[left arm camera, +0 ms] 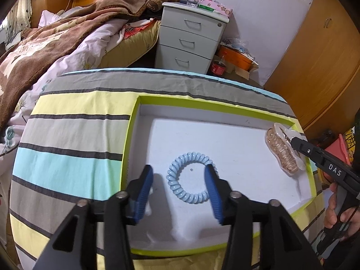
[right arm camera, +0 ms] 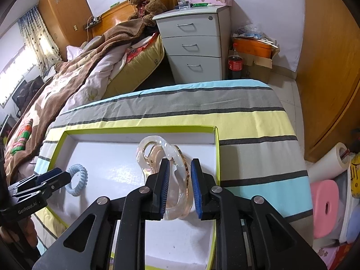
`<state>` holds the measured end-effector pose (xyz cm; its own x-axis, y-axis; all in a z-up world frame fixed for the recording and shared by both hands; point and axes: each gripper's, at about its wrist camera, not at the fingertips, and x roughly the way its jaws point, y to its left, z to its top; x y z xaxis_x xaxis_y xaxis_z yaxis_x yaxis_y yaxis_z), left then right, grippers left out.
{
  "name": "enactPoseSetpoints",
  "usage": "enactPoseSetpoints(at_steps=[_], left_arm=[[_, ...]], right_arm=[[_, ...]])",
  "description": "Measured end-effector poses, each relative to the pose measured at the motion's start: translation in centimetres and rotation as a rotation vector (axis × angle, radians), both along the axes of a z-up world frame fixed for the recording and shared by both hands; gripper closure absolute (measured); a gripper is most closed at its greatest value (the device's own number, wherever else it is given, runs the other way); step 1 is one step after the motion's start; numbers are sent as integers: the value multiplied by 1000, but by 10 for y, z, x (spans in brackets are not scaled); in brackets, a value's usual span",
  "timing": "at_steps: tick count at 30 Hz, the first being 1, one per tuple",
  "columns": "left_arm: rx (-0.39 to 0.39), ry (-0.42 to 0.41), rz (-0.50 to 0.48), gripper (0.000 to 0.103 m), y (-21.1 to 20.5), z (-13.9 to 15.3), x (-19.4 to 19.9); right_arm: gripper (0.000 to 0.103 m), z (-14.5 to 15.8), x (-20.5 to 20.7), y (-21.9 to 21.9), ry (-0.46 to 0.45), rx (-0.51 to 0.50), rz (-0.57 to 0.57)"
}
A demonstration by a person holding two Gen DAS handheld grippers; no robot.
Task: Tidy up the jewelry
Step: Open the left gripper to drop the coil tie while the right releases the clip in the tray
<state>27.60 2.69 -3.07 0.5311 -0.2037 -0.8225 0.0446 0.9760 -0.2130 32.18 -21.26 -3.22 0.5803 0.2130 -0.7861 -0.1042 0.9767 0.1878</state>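
Note:
A white box lid with a lime-green rim (left arm camera: 132,121) (right arm camera: 217,153) lies on the striped cloth. A light blue spiral hair tie (left arm camera: 180,186) (right arm camera: 77,180) lies flat inside it. My left gripper (left arm camera: 178,173) (right arm camera: 48,177) is open, its blue pads either side of the tie's left part, just above it. A clear pinkish hair claw clip (left arm camera: 282,150) (right arm camera: 177,180) lies at the lid's right side. My right gripper (right arm camera: 178,177) (left arm camera: 294,141) straddles the clip with jaws narrowly apart; the pads do not visibly press it.
The striped cloth (left arm camera: 74,135) covers a rounded table. Behind stand a bed with a brown blanket (left arm camera: 45,42), a white drawer cabinet (left arm camera: 189,42), a cola bottle (right arm camera: 235,65) and an orange box (right arm camera: 252,47). A wooden wardrobe (right arm camera: 333,67) is on the right.

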Motion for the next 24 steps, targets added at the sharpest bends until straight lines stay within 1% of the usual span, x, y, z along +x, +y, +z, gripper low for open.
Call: enactPoseSetpoints(at_steps=[1, 5, 9, 15, 24], left_arm=[[-3, -4, 0, 45, 0, 2, -3], [-16, -23, 2, 43, 2, 11, -13], [-14, -65, -1, 37, 5, 25, -30], [-27, -127, -9, 31, 10, 44, -65], [-36, -193, -2, 28, 17, 61, -117]], right_arm=[[82, 2, -2, -1, -6, 2, -1], [78, 11, -12, -4, -22, 18, -3], [77, 25, -31, -4, -64, 19, 15], [77, 39, -65, -5, -102, 58, 43], [77, 48, -119, 4, -136, 104, 104]])
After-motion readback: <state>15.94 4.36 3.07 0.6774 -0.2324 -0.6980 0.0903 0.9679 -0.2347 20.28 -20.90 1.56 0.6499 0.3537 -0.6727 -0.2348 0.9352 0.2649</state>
